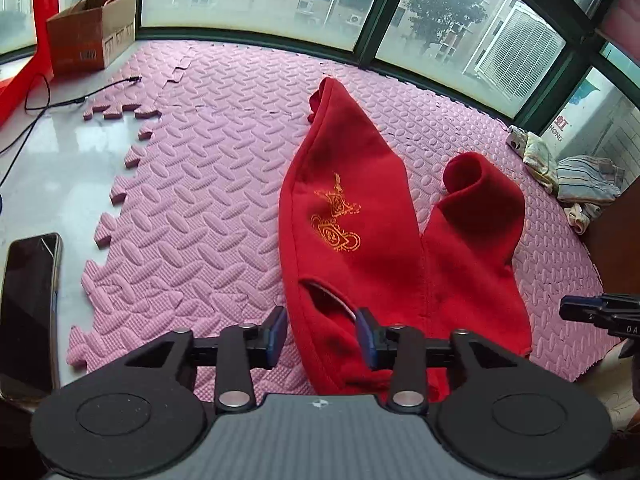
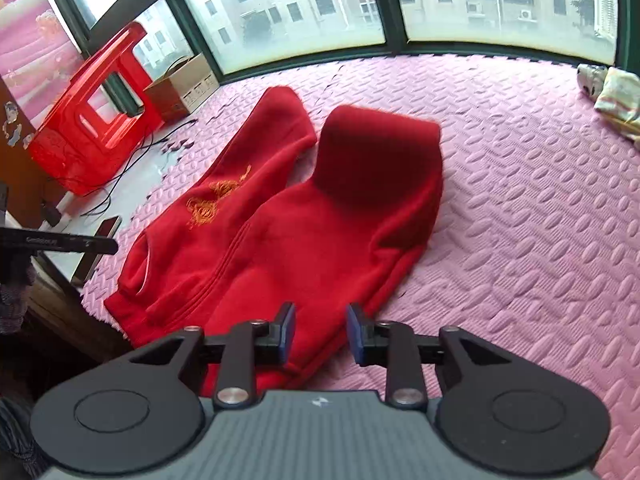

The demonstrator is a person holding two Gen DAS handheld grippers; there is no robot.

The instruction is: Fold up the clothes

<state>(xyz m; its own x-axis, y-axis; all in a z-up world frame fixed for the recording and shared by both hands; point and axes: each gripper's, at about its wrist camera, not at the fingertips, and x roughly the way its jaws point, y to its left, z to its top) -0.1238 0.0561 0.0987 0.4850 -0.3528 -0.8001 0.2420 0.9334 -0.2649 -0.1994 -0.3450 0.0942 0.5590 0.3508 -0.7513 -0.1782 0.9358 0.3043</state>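
Observation:
Red fleece trousers (image 1: 372,236) with a gold embroidered motif lie on the pink foam mat (image 1: 200,168), waist toward me, legs spread away. The right leg's end is folded back on itself. My left gripper (image 1: 322,338) is open, its fingers straddling the waistband's left part near a pocket slit. In the right wrist view the trousers (image 2: 288,220) lie ahead. My right gripper (image 2: 320,334) is open over the waistband's right edge, holding nothing. The right gripper's tip also shows in the left wrist view (image 1: 600,312).
A phone (image 1: 30,316) lies on the white sill at left, with black cables (image 1: 48,108). A cardboard box (image 1: 94,30) and a red plastic stool (image 2: 92,116) stand by the window. Crumpled clothes (image 1: 568,172) lie at the mat's far right.

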